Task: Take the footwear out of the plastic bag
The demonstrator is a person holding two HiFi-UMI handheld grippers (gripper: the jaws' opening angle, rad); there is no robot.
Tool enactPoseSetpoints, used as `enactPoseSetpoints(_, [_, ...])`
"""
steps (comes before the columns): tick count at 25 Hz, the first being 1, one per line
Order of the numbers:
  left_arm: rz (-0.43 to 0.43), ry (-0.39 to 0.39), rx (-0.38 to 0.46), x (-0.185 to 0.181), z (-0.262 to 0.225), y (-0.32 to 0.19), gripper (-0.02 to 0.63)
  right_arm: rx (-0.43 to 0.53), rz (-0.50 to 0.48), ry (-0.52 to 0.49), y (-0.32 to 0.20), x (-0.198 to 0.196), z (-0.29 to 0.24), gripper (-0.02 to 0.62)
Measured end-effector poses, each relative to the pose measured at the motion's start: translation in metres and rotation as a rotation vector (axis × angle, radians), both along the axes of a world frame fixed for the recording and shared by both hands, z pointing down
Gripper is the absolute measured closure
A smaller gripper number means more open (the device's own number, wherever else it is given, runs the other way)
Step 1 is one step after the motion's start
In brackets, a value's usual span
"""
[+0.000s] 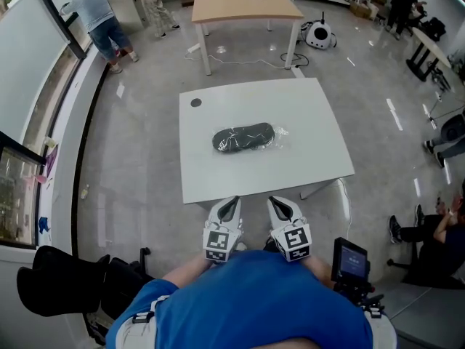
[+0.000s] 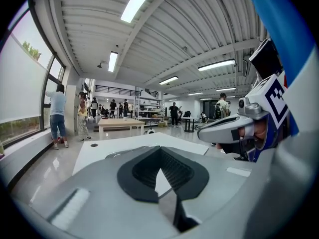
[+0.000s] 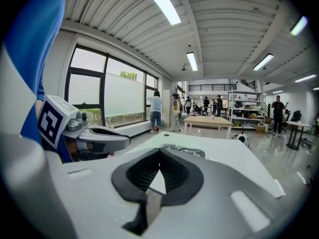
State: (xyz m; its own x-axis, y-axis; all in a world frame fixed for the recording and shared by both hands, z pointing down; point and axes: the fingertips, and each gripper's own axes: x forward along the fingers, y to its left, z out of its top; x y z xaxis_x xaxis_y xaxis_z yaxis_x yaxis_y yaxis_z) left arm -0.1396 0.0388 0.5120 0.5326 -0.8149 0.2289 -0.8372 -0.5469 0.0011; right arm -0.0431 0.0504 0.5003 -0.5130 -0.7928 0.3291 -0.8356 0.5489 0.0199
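Note:
A dark shoe in a clear plastic bag (image 1: 245, 138) lies in the middle of the white table (image 1: 320, 115). The bag (image 3: 185, 152) shows as a low glossy shape past the jaws in the right gripper view. Both grippers hover side by side just off the table's near edge, close to the person's chest. My left gripper (image 1: 229, 206) is shut with nothing in it, and its tips (image 2: 159, 151) meet. My right gripper (image 1: 281, 206) is shut and empty too, tips (image 3: 159, 152) together. Neither touches the bag.
A small dark disc (image 1: 195, 102) sits at the table's far left corner. A wooden table (image 1: 247, 6) stands beyond, with people (image 1: 102, 20) near the windows and seated people (image 1: 436, 231) at right. A black device on a stand (image 1: 351, 262) is near my right.

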Motion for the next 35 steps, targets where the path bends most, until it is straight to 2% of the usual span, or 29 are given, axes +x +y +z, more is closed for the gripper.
enactPoseSetpoints(16, [-0.101,-0.062,-0.031,0.073,0.018,-0.150,0.600,-0.003,-0.104,-0.041,-0.159,0.081,0.013,0.592])
enactPoseSetpoints(25, [-0.148,-0.121,-0.068,0.089,0.028,-0.212,0.600,-0.039,-0.159,-0.056,-0.222,0.104,0.024,0.592])
enactPoseSetpoints(28, [-0.131,-0.126,-0.072,0.085,0.032,-0.232,0.600,-0.054,-0.148,-0.056,-0.238,0.101,0.030,0.592])
enactPoseSetpoints(31, [-0.100,-0.128,-0.060,0.065,0.046,-0.254,0.600,-0.067,-0.137,-0.050,-0.252,0.079,0.049,0.592])
enactPoseSetpoints(35, [-0.058,-0.135,-0.055,0.060,0.040,-0.275,0.600,-0.068,-0.107,-0.038,-0.267,0.072,0.040,0.592])
